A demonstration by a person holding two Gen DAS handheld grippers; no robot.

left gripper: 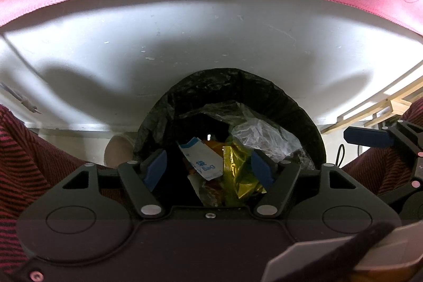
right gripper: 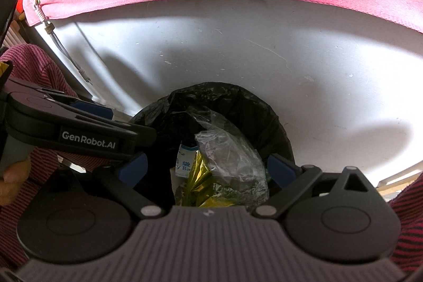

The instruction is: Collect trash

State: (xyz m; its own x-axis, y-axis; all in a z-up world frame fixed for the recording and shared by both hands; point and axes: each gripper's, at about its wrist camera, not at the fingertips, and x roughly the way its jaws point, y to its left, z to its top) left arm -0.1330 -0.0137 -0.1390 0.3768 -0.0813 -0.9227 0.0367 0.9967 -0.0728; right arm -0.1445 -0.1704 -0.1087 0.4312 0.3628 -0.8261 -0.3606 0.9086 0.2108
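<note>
Fingers spread wide, holding nothing, on our left gripper (left gripper: 208, 167) and right gripper (right gripper: 207, 167) | both hang over the black-lined bin (left gripper: 304, 107), likely for dropping | trash: gold wrapper (left gripper: 234, 171) at 6 o'clock, clear plastic (right gripper: 227, 149) at 3.

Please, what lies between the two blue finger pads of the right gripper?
In the right wrist view, the open right gripper frames the black-lined bin: clear plastic bag, gold wrapper and white-blue packet lie between, ungripped.
</note>
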